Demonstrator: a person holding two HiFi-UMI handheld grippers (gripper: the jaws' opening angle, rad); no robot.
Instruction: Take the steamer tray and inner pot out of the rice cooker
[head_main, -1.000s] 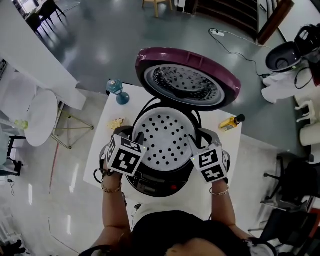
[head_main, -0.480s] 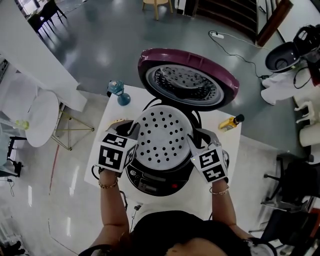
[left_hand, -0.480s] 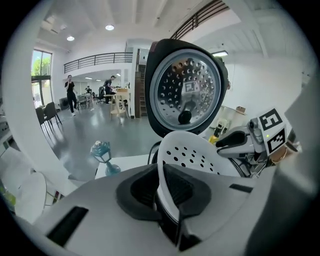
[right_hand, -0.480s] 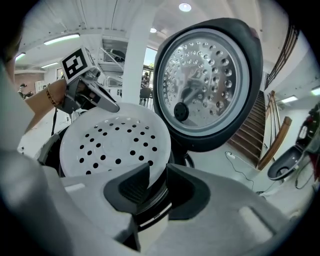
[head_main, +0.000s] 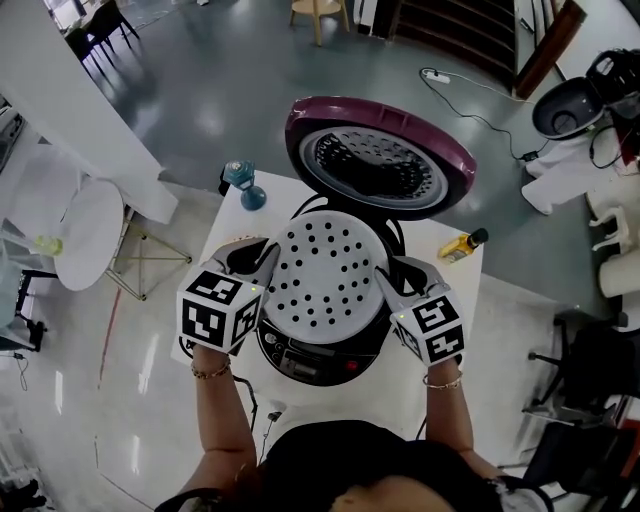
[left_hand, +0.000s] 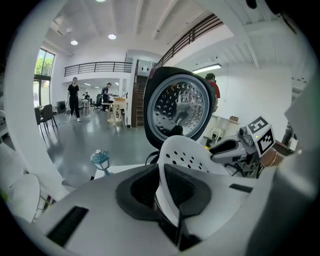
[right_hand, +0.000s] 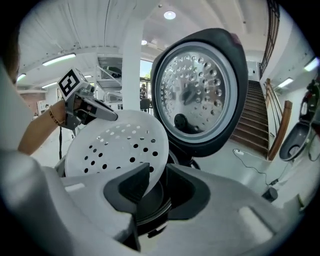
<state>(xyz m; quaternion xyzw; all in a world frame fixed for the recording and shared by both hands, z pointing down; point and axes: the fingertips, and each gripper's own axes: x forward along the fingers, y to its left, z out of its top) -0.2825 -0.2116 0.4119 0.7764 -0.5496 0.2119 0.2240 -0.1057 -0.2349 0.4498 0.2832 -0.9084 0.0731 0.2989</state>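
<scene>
A white perforated steamer tray (head_main: 325, 280) hangs just above the open rice cooker (head_main: 310, 362), whose purple lid (head_main: 380, 165) stands up behind it. My left gripper (head_main: 262, 258) is shut on the tray's left rim, and that rim runs between its pads in the left gripper view (left_hand: 167, 187). My right gripper (head_main: 388, 275) is shut on the right rim, with the tray's edge (right_hand: 115, 145) against one pad (right_hand: 135, 182). The tray hides the inner pot; only a dark rim (right_hand: 150, 212) shows under it.
The cooker stands on a white table (head_main: 455, 330). A blue lantern ornament (head_main: 240, 182) sits at the table's back left and a yellow bottle (head_main: 462, 243) at its back right. On the floor at the left is a round white table (head_main: 85, 235).
The tray has come up off the cooker with both grippers. My left gripper has rolled and closed on the rim; its marker cube now faces more to the left.
</scene>
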